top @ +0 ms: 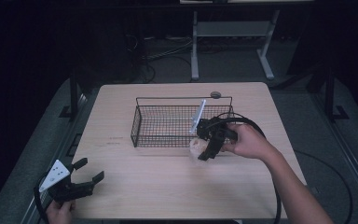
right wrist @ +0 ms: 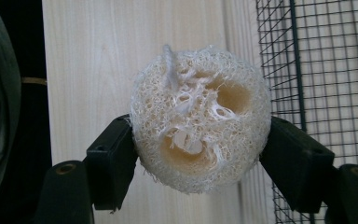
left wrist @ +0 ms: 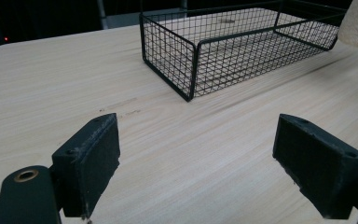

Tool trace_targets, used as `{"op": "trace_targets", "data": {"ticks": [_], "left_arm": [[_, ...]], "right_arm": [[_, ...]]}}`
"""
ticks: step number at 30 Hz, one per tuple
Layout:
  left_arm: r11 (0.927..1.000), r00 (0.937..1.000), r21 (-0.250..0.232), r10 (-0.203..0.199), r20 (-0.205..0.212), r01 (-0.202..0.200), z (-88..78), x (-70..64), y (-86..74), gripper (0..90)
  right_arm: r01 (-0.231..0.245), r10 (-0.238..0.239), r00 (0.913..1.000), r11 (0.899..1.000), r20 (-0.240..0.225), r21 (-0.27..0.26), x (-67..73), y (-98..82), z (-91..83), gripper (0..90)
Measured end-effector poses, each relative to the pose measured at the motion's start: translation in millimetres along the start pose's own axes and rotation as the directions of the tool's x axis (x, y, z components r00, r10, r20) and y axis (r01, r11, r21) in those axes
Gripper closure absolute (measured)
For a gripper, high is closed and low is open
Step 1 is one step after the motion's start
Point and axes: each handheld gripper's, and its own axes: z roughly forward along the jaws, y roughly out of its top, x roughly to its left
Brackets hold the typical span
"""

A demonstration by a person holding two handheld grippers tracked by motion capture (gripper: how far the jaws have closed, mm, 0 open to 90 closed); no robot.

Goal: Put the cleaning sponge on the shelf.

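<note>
Pale wooden table (top: 168, 186) in a dark room; right gripper (top: 204, 151) clamps a loofah (right wrist: 198, 119) beside the wire basket (top: 168, 123); left gripper (top: 89, 171) gapes wide, well away from it.

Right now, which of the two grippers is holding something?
The right gripper: its jaws clamp a loofah sponge beside the wire basket. The left gripper is open, empty.

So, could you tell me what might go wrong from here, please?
1. The right gripper pinches the loofah only at its sides; being soft and springy, it might slip out.
2. It hangs just outside the basket's near wall, so an early release would likely land it on the table.
</note>
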Motion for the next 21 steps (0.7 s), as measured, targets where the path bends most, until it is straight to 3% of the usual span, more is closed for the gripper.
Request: {"op": "trace_targets", "data": {"ticks": [21], "left_arm": [[1.0, 1.0, -0.003, -0.005, 0.001, 0.005, -0.2, 0.7, -0.1, 13.9]], "right_arm": [[-0.021, 0.021, 0.9994, 1.0, 0.027, -0.011, -29.6, 19.5, -25.1, 29.0]]}}
